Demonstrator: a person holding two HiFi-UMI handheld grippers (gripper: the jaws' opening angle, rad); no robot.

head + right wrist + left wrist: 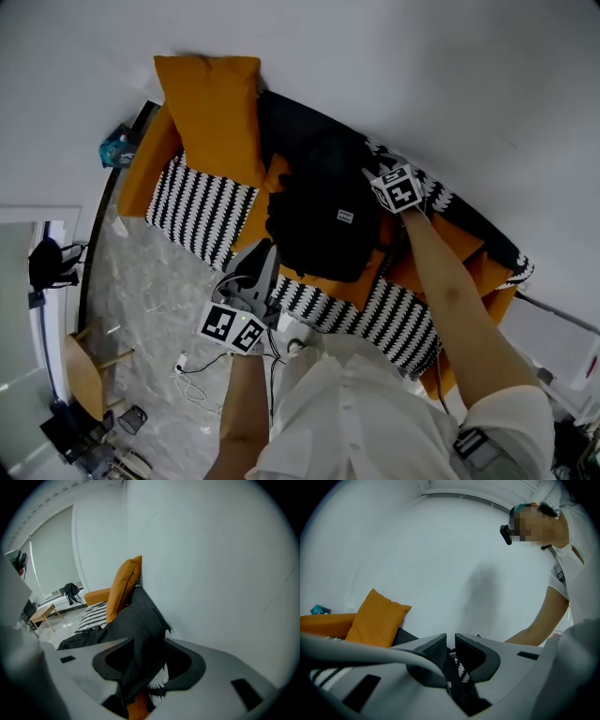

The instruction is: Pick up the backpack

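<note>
The black backpack [319, 220] lies slumped on the seat of an orange sofa [141, 178], its top against the backrest. My right gripper [389, 183] is at the backpack's upper right corner, by the wall. In the right gripper view its jaws stand wide open [147, 644], with a fold of the backpack's black fabric [136, 620] running between them; the pads do not press on it. My left gripper [266, 253] hovers at the sofa's front edge, just left of the backpack's lower end. Its jaws [451, 637] are shut with nothing in them.
An orange cushion [211, 112] leans on the backrest, left of the backpack. A black-and-white striped cover [202, 211] drapes the seat. The white wall [211, 573] is close behind the sofa. On the floor lie a white cable with a plug [187, 366] and a wooden stool [84, 370].
</note>
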